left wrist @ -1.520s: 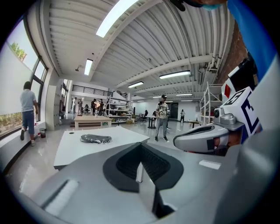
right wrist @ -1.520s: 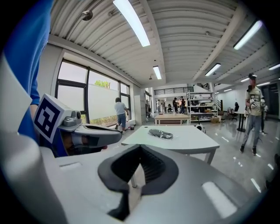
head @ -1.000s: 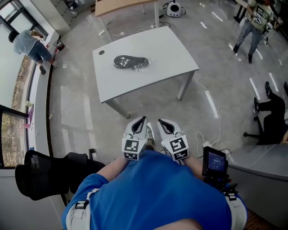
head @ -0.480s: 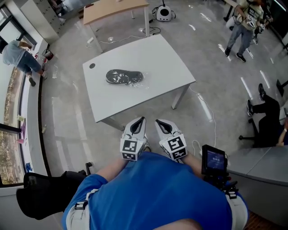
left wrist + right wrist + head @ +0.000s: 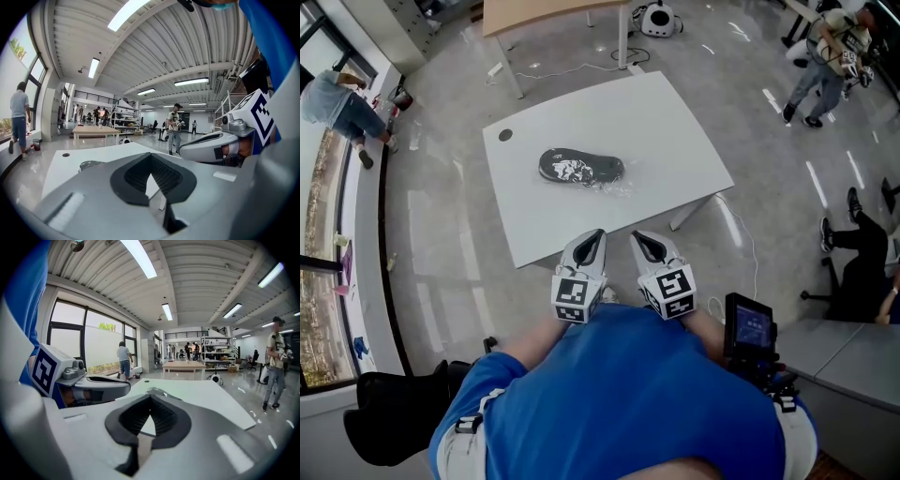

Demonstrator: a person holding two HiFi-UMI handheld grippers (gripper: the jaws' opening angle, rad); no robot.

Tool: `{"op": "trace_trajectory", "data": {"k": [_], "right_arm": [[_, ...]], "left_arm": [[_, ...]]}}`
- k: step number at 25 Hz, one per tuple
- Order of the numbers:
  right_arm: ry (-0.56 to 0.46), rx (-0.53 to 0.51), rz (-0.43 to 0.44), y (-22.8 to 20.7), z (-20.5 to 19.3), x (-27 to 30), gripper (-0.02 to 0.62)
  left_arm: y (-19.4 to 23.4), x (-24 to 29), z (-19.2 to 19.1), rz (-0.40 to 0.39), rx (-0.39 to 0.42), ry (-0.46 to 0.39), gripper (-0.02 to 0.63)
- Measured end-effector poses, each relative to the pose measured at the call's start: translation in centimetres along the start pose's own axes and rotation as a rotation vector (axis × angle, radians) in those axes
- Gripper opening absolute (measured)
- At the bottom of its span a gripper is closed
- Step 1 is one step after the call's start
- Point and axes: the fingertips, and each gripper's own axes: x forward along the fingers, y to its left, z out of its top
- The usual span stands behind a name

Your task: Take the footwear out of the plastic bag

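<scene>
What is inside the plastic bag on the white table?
One dark piece of footwear shows through the clear plastic bag on the table. Whether a second piece lies under it cannot be seen; the first covers that spot.

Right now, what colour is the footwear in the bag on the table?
Black footwear in a clear bag; the head view shows it best.

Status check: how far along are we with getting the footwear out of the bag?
Done: nothing yet. The footwear lies inside the clear plastic bag on the white table. In hand: nothing; the left hand-held gripper and right hand-held gripper are shut, empty, short of the table's near edge. Left: reach the bag, hold it, pull the footwear out.
</scene>
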Motion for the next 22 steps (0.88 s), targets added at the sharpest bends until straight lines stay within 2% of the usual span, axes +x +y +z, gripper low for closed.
{"op": "trace_trajectory", "data": {"k": [5, 9, 15, 18, 20, 22], "right_arm": [[0.026, -0.001, 0.002, -0.1, 0.4, 2.3, 0.002], [0.037, 0.01, 0.001, -1.8, 1.0, 3.7, 0.002], [0.059, 0.106, 0.02, -3.6, 0.2, 6.3, 0.002], [0.096, 0.118, 0.057, -7.9, -1.0, 10.3, 0.002], [0.123, 0.087, 0.084, -11.4, -1.3, 13.4, 0.002], [0.145, 0.042, 0.106, -12.4, -1.6, 14.8, 0.002]], "left_arm": [[2.6, 0.9, -0.6, 0.009, -0.032, 0.013, 0.006], [3.3, 2.8, -0.4, 0.008, -0.051, 0.016, 0.007], [4.9, 4.0, -1.4, 0.038, -0.071, 0.061, 0.007], [6.8, 8.5, -2.3, 0.085, -0.072, 0.084, 0.007], [8.3, 12.3, -2.5, 0.125, -0.069, 0.102, 0.007], [9.1, 13.3, -2.6, 0.158, -0.07, 0.118, 0.007]]}}
